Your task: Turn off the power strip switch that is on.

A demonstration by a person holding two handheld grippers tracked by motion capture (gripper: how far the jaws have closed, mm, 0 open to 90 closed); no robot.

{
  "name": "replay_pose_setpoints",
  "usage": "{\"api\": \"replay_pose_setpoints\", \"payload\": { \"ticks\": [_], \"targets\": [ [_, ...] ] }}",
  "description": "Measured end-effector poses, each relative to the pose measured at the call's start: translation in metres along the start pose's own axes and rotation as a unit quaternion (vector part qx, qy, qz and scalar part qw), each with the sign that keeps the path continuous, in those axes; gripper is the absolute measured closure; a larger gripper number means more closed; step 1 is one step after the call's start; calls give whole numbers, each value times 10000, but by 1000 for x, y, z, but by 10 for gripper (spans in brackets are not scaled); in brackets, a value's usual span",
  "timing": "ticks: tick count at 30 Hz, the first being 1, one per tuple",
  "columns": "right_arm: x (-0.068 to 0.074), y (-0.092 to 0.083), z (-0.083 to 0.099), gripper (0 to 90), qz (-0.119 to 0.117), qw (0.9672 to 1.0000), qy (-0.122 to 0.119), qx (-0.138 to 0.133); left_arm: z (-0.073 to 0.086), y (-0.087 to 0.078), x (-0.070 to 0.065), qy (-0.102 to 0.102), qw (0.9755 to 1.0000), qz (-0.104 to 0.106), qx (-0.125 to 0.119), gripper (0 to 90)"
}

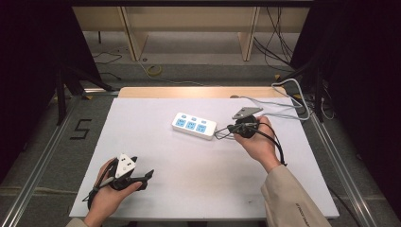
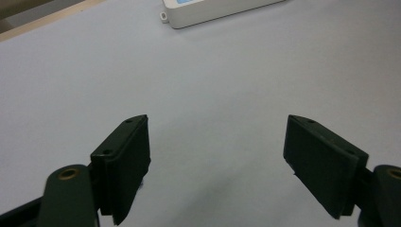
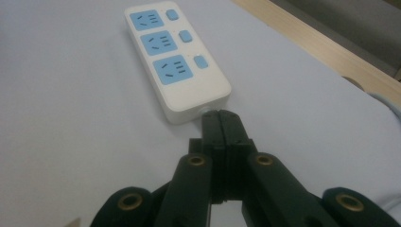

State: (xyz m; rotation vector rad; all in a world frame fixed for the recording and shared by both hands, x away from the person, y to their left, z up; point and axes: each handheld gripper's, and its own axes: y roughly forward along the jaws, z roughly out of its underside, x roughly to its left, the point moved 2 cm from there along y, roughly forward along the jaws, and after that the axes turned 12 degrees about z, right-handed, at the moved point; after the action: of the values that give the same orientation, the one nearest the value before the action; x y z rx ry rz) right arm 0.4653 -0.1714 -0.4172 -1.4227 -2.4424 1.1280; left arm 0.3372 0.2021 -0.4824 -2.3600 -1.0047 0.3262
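Pressing closed right gripper (image 3: 221, 124) tips against the near end of the power strip (image 3: 177, 59), nothing pinched between them; left gripper (image 2: 217, 165) gaping wide, strip far ahead. Risking a glancing shove, spinning the strip off-line or sliding past.

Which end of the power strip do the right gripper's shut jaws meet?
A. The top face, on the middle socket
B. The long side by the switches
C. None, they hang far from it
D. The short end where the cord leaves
D: in the right gripper view the right gripper, jaws pressed together, sits at the short end of the power strip, where its cord stub comes out.
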Motion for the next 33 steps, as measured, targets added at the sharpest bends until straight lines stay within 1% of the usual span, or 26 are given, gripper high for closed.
{"api": "replay_pose_setpoints", "payload": {
  "ticks": [1,5,27,33],
  "targets": [
    [0,2,-1,900,-7,10000,9,-21,0,0,0,-1,10000,1,0,235],
    [0,7,-2,900,-29,10000,52,38,0,0,0,-1,10000,2,7,235],
    [0,22,-11,900,-64,9998,-58,163,0,0,0,9,10000,8,-3,237],
    [1,27,-11,900,-76,9997,-4,212,0,0,0,9,10000,8,-4,238]
  ]
}}
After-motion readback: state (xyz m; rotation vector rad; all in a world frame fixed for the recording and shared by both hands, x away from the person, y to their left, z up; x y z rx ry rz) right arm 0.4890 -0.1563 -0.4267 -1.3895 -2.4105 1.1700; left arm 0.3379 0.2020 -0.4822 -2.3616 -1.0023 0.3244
